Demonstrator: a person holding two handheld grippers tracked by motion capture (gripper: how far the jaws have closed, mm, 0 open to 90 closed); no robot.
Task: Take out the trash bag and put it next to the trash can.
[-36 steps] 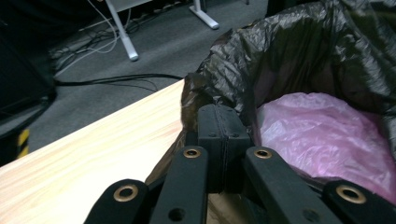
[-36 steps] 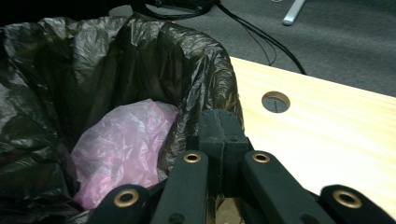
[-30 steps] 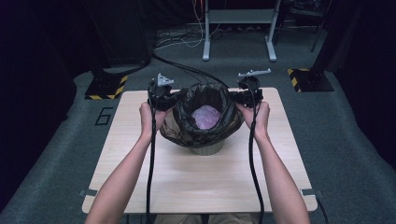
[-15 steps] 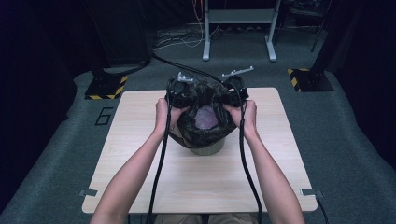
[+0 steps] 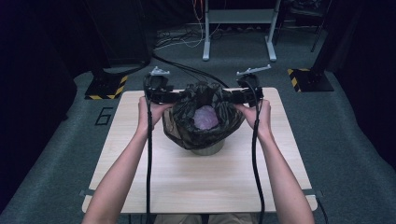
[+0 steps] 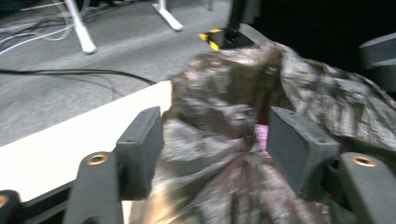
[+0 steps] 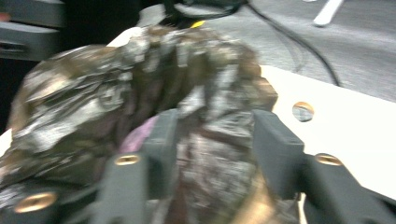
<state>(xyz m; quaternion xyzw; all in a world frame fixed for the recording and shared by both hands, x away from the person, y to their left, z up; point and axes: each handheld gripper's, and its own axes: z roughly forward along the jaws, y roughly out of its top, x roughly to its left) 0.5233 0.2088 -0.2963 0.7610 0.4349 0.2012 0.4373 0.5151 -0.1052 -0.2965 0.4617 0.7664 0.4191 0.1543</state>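
Observation:
A crumpled dark plastic bag (image 5: 201, 125) lines a round grey bin (image 5: 208, 149) on the back half of the wooden table (image 5: 201, 182). Something pink (image 5: 206, 116) lies inside it. My left gripper (image 5: 180, 95) is at the bag's left rim and my right gripper (image 5: 232, 95) at its right rim, both pointing inward. In the left gripper view the left gripper (image 6: 212, 122) has just been opening, with bag folds (image 6: 219, 107) loose between its jaws. In the right gripper view the right gripper (image 7: 215, 122) has also just been opening, with the bag's rim (image 7: 210, 107) between its jaws, blurred.
Two cables run from the grippers back along the forearms to the near edge. A black stand base with yellow-black tape (image 5: 105, 86) sits on the floor at far left, another (image 5: 310, 79) at far right. White desk legs (image 5: 205, 46) stand behind.
Half a second ago both hands had drawn in toward each other over the bag. Now they are apart again at its sides, and the bag's mouth is more bunched than a second ago.

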